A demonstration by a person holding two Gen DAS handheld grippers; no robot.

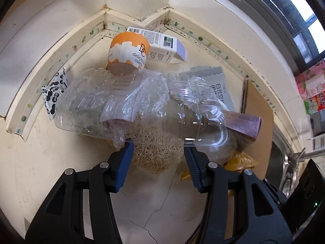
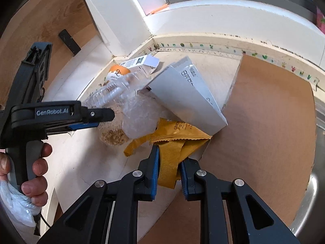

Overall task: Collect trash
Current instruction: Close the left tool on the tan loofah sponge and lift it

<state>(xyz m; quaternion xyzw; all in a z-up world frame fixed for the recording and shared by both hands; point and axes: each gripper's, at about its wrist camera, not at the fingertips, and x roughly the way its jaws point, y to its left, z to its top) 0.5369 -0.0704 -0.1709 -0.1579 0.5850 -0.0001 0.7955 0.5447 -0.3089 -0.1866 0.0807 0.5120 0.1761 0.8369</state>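
A trash pile lies in the counter corner. In the left wrist view my left gripper (image 1: pixel 158 148) is open, its blue pads either side of a tan fibrous scrubber (image 1: pixel 156 152) and under a crushed clear plastic bottle (image 1: pixel 142 105). Behind stand an orange cake cup (image 1: pixel 128 50) and a white carton (image 1: pixel 162 46). In the right wrist view my right gripper (image 2: pixel 168 158) has its pads closed on a yellow snack wrapper (image 2: pixel 172 142). A grey-white pouch (image 2: pixel 186 93) leans above it. The left gripper (image 2: pixel 91 120) shows at left.
A brown cardboard sheet (image 2: pixel 264 132) covers the counter at right, beside a steel sink rim (image 2: pixel 308 193). A black-and-white patterned wrapper (image 1: pixel 53 95) lies at the left wall. A pink carton (image 1: pixel 310 87) stands far right. My left hand holds a clear plastic bag (image 2: pixel 14 201).
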